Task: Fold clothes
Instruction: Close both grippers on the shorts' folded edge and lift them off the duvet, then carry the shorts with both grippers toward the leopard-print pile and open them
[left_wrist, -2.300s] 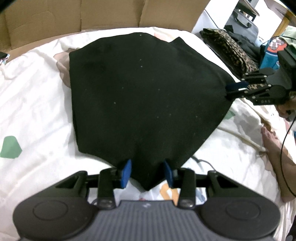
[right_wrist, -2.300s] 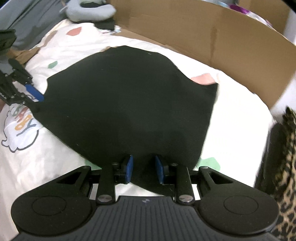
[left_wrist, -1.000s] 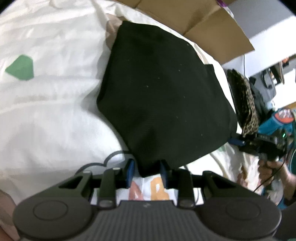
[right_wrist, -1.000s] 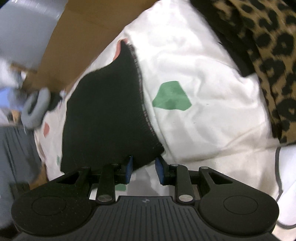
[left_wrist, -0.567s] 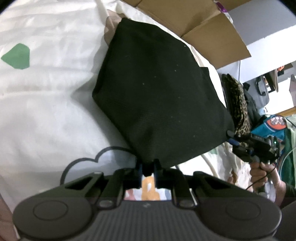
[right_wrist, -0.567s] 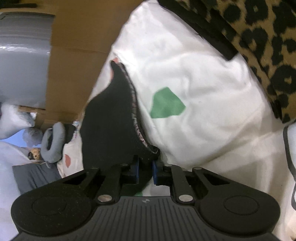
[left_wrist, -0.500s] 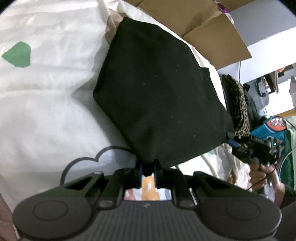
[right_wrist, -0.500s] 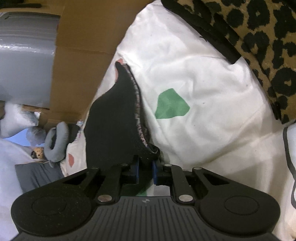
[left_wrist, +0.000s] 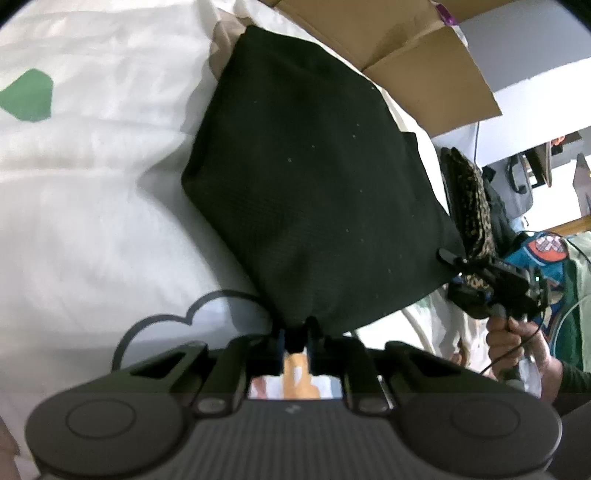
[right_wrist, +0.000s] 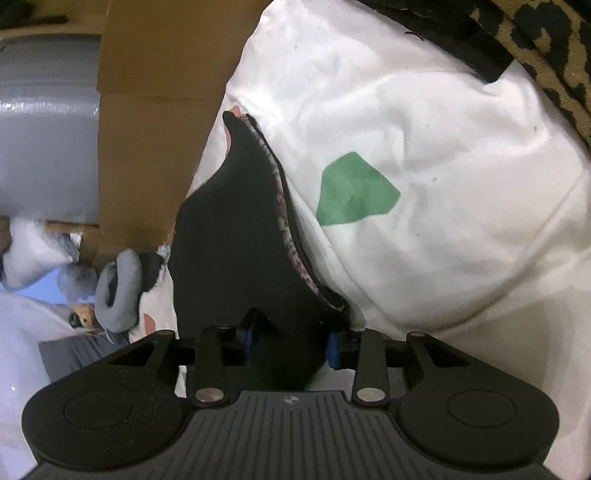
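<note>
My left fingers (left_wrist: 314, 341) are closed on the near corner of the black garment (left_wrist: 314, 184). They have just been closing, and the cloth is pinched between them. The garment lies on the white bed cover (left_wrist: 92, 221), with its near edge lifted. Left of the garment there is a green patch (left_wrist: 27, 96) printed on the cover. Beyond the garment stands a cardboard box (left_wrist: 406, 37), and just right of it lies a leopard-print cloth (left_wrist: 467, 195). At the right corner of the garment are my right fingers (right_wrist: 334, 349). They have just been closing as well, but here they stand apart, with a thick bunch of the black cloth filling the gap. I cannot tell if the pads really press it.
</note>
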